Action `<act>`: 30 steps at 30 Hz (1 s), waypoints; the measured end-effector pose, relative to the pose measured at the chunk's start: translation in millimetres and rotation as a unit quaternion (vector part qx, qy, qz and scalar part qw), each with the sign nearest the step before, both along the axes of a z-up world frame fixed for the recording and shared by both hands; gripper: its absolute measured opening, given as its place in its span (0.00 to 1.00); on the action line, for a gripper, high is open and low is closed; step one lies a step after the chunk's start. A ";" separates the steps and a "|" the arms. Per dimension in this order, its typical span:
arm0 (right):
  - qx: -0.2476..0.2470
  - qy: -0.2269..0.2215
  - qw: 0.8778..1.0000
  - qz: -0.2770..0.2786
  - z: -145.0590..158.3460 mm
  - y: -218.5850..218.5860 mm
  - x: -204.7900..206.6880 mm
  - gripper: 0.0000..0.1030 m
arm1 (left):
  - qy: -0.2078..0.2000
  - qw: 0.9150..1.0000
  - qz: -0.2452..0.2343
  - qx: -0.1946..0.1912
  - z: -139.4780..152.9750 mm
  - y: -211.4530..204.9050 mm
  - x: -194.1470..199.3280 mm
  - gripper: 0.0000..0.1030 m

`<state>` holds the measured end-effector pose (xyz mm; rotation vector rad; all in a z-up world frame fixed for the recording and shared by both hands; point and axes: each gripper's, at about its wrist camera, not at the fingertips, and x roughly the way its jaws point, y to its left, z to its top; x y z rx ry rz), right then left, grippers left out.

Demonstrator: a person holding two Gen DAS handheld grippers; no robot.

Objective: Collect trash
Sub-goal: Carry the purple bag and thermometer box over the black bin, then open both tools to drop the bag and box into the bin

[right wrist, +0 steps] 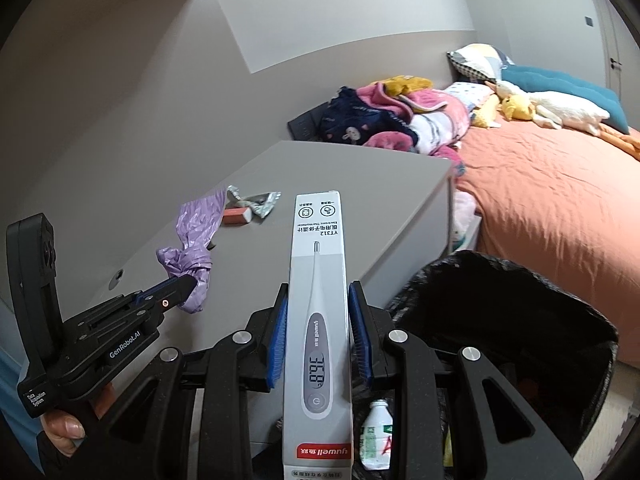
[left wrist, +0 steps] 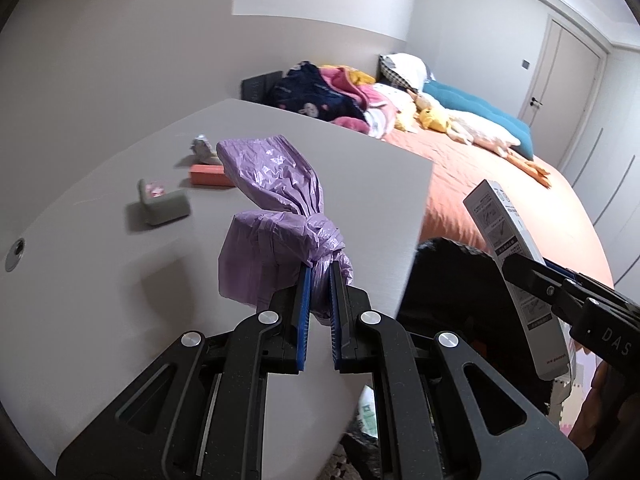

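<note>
Bedroom, grey table (left wrist: 100, 280) beside an orange bed (right wrist: 560, 208).
Left gripper (left wrist: 319, 280) fingers clamp a knotted purple bag (left wrist: 276, 200) above the table; right gripper (right wrist: 318, 320) fingers grasp a thermometer box (right wrist: 318, 280) by the black-lined trash bin (right wrist: 520, 320); wrappers (right wrist: 260, 202) lie farther back.

Bin mouth (right wrist: 520, 304) gaping open beside bench (right wrist: 360, 184); bench's far end cluttered by orange box (right wrist: 238, 216), wrapper (right wrist: 260, 202), grey block (left wrist: 166, 206).

Purple bag (left wrist: 276, 184), white-grey thermometer box (right wrist: 318, 300), orange bedspread (right wrist: 560, 200), blue-padded tongs (left wrist: 319, 292).
</note>
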<state>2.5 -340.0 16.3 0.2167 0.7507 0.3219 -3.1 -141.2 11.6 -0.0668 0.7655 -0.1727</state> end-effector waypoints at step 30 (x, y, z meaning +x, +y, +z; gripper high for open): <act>-0.004 0.006 0.991 -0.137 -8.4 -134.7 -47.8 0.29 | 0.017 0.988 -0.150 0.024 -15.0 -138.1 -6.7 0.08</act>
